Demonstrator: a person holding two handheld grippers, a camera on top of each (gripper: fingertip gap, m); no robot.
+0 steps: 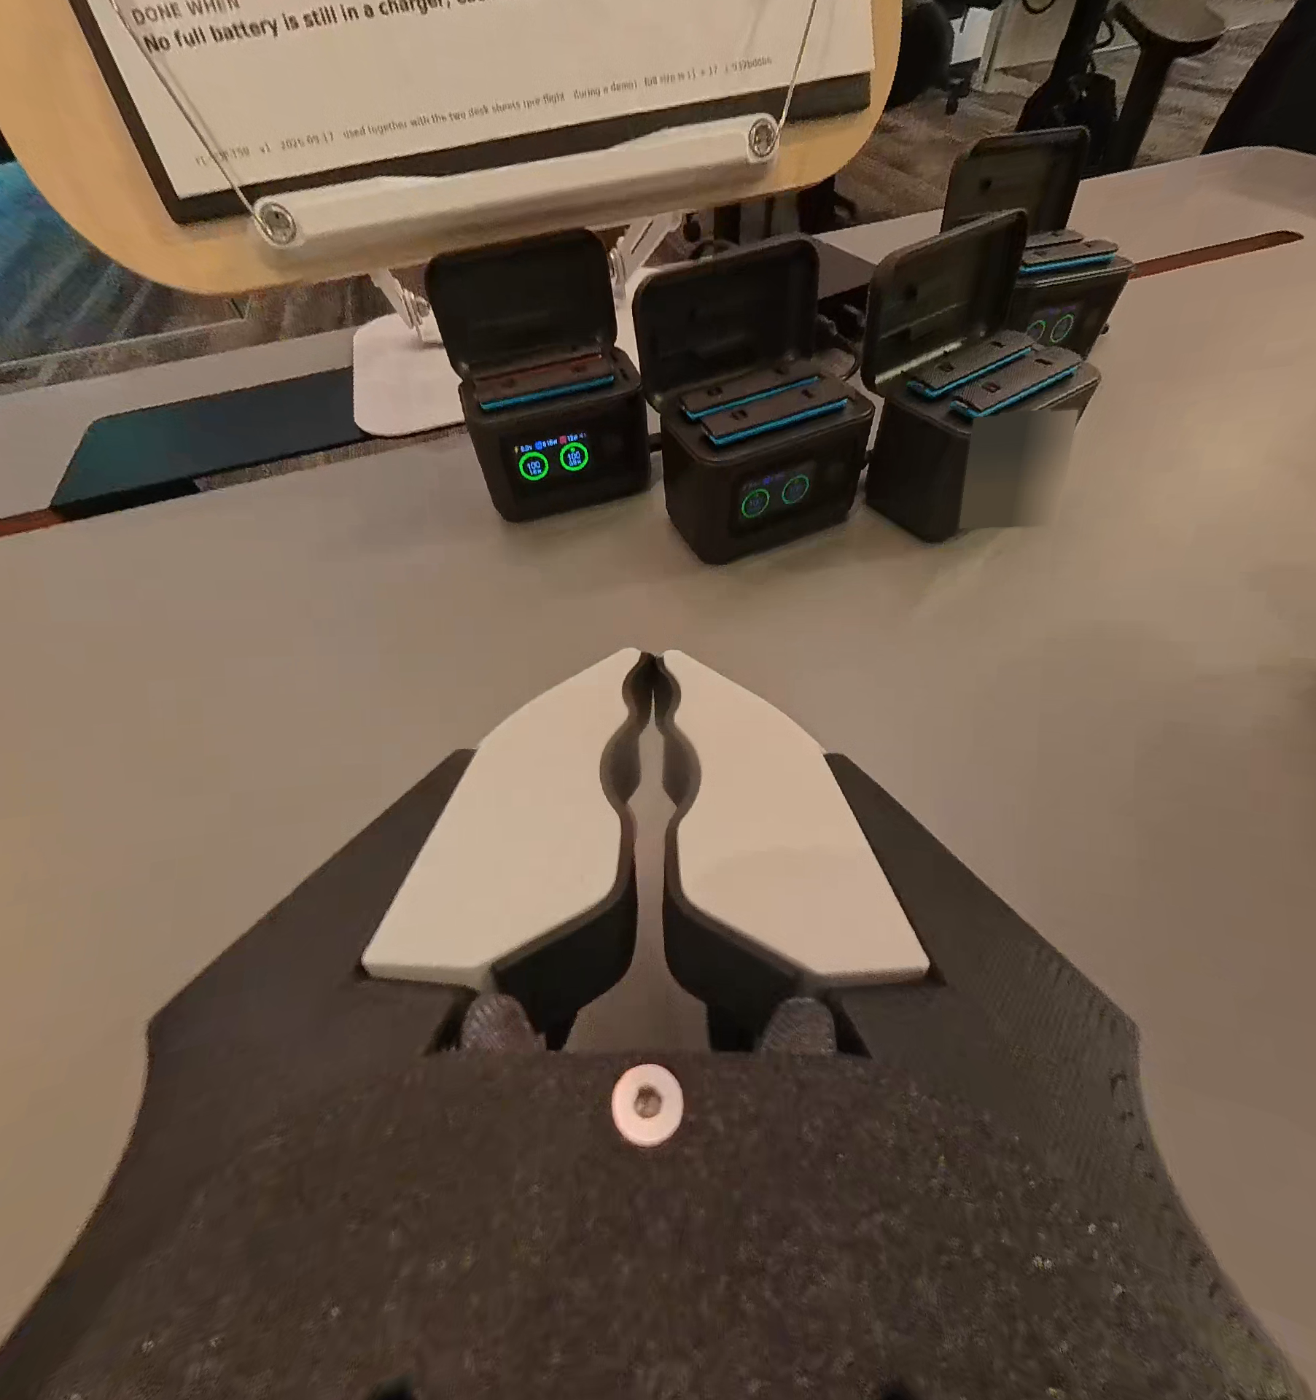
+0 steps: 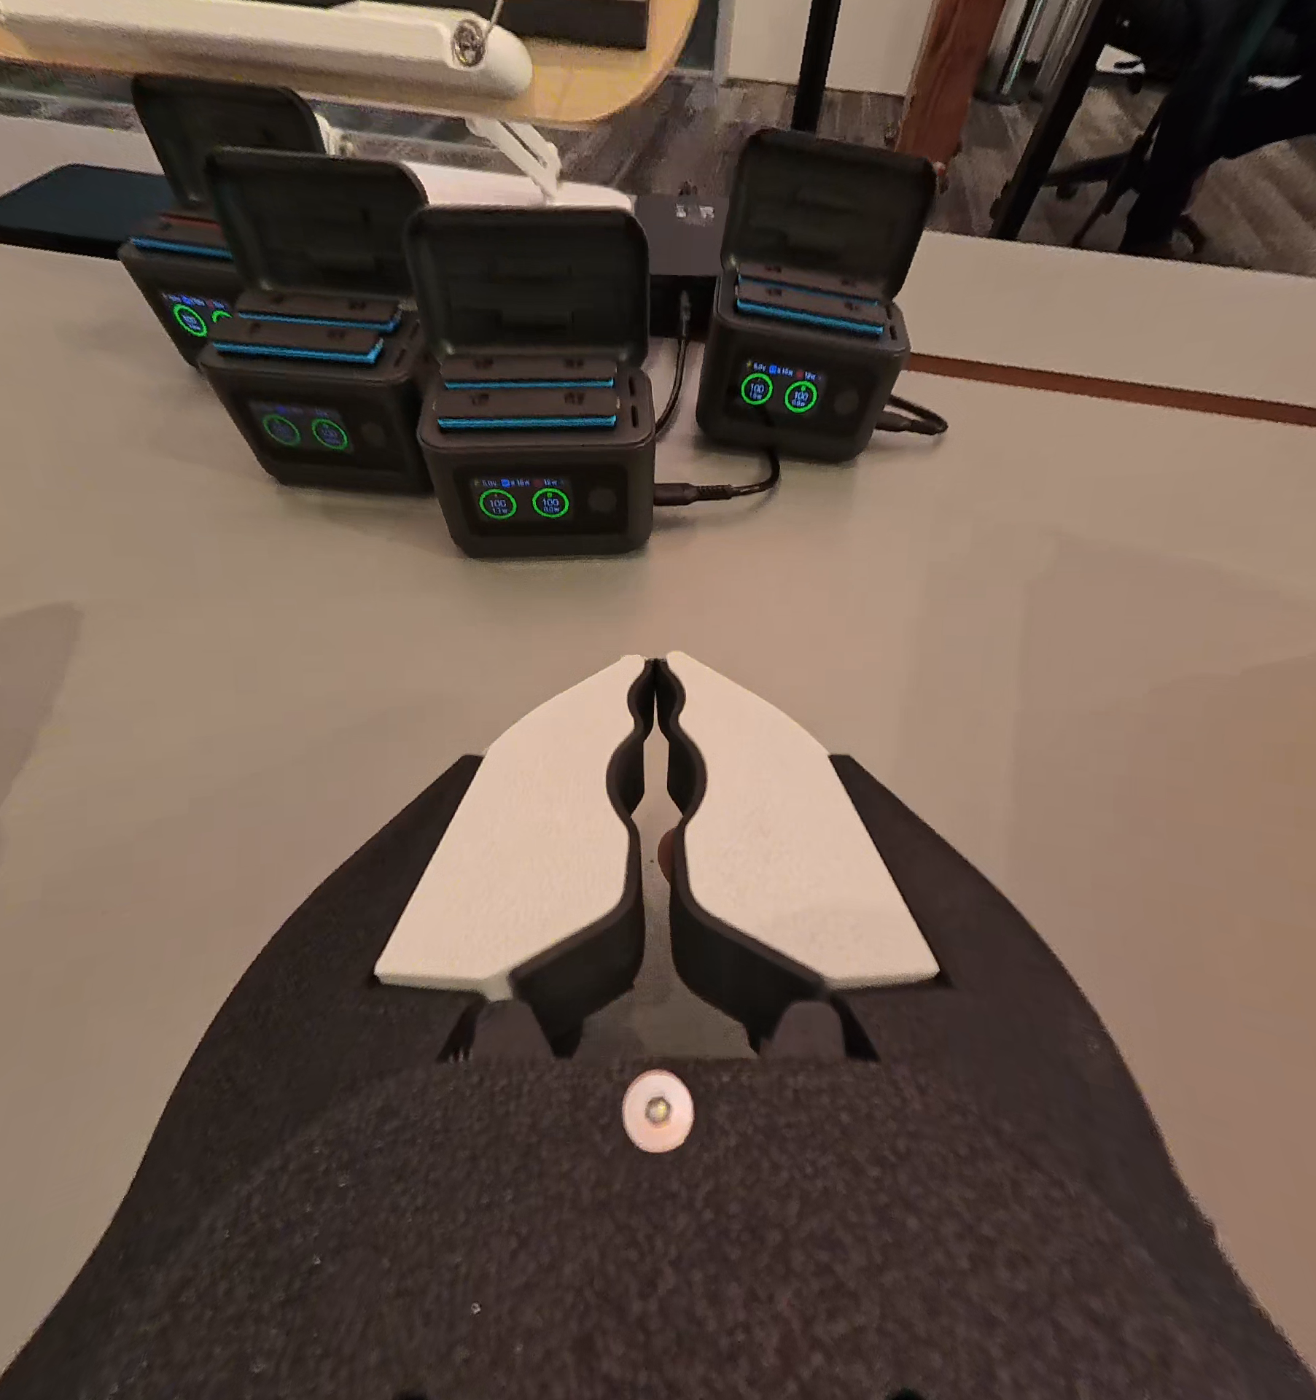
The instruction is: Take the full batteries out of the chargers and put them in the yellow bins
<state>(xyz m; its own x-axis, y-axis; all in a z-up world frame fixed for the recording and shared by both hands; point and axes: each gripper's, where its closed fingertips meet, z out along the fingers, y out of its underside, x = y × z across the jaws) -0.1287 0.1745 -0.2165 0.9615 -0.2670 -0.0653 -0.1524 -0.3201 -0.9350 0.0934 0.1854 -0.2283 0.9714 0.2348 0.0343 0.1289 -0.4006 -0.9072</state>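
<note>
Several black battery chargers stand with lids open at the far side of the grey table. In the left wrist view the leftmost charger (image 1: 556,447) shows green rings on its screen and one blue-edged battery (image 1: 545,382); the one beside it (image 1: 764,470) holds two batteries. In the right wrist view the nearest charger (image 2: 537,462) holds two blue-edged batteries (image 2: 526,413), and another charger (image 2: 802,364) stands apart to the right. My left gripper (image 1: 648,660) and my right gripper (image 2: 656,665) are both shut and empty, above the table short of the chargers. No yellow bin is in view.
A wooden board with a printed sheet (image 1: 442,114) on a white stand hangs over the table behind the chargers. Black cables (image 2: 723,485) run from the chargers to a black box (image 2: 681,257). A dark mat (image 1: 208,447) lies at the back left. Across from one pair of fingers to the other is roughly 25 cm.
</note>
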